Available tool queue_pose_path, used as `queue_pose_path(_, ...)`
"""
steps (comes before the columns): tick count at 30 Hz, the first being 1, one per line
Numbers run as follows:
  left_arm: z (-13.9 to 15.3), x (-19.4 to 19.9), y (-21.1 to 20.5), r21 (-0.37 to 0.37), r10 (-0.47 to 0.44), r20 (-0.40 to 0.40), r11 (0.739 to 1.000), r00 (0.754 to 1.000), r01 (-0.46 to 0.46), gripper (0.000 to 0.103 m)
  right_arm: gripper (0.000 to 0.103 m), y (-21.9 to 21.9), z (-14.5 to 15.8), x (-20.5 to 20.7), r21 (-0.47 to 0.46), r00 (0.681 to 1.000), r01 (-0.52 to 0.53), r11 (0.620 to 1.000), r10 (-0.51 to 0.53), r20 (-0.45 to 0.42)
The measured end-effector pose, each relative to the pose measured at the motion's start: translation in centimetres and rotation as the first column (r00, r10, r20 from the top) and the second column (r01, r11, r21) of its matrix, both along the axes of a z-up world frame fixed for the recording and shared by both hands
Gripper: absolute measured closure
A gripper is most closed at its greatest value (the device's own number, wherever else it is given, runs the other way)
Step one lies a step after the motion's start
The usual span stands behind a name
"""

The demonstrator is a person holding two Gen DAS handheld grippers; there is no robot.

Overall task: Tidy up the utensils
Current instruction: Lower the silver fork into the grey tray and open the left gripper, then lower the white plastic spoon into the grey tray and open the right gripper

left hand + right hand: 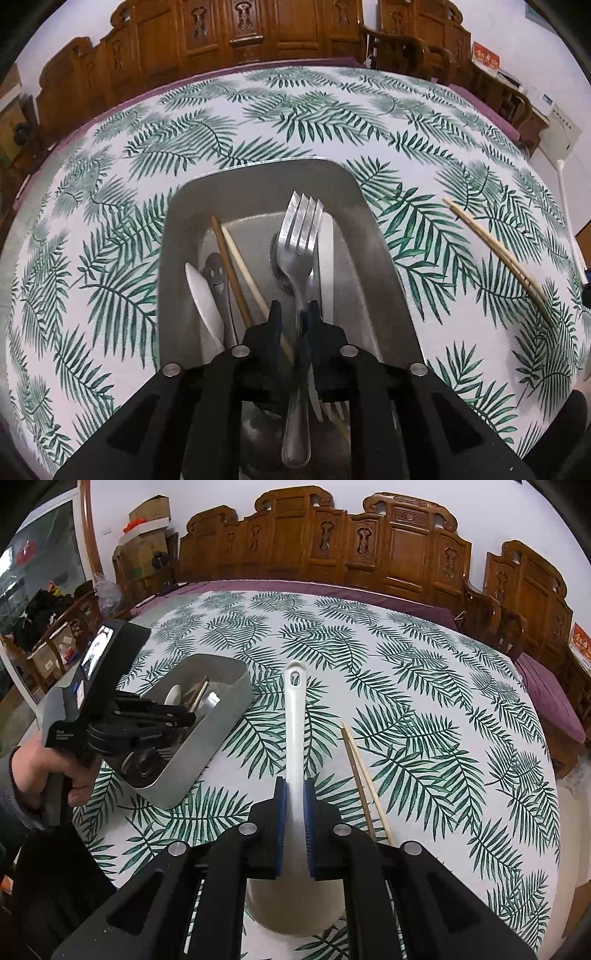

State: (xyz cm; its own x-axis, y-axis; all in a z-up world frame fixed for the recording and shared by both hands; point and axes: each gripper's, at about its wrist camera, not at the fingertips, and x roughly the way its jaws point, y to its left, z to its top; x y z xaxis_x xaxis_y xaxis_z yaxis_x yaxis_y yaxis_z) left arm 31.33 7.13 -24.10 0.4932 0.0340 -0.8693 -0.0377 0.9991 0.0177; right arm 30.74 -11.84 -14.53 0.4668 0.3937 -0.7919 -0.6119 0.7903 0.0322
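Note:
My left gripper (294,308) is shut on a steel fork (300,236), tines forward, held over the grey utensil tray (365,236). The tray holds a white plastic spoon (202,295), a smiley-face metal spoon (216,275), two chopsticks (236,271) and other cutlery under the fork. My right gripper (293,788) is shut on the handle of a white ladle (295,716), held above the tablecloth right of the tray (221,716). A pair of chopsticks (364,779) lies on the cloth right of the ladle; they also show in the left wrist view (498,254).
The round table has a green-leaf cloth (424,701). Carved wooden chairs (369,554) stand along the far edge. The left hand and its gripper body (96,709) sit over the tray's near end. Boxes and clutter stand far left.

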Motion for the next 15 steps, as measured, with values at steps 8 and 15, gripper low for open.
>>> queue_pose_path(8, 3.1, -3.0, 0.8, -0.009, 0.003, 0.075, 1.0, 0.997, -0.002, 0.08, 0.092, 2.4, 0.8, -0.5, 0.017, 0.999, -0.034, 0.999, 0.034, 0.008)
queue_pose_path(15, 5.7, -7.2, 2.5, -0.023, 0.036, 0.134, 0.999, 0.99, -0.033, 0.071, 0.092, 6.0, 1.8, -0.9, 0.043, 0.996, -0.087, 0.995, 0.087, 0.018)
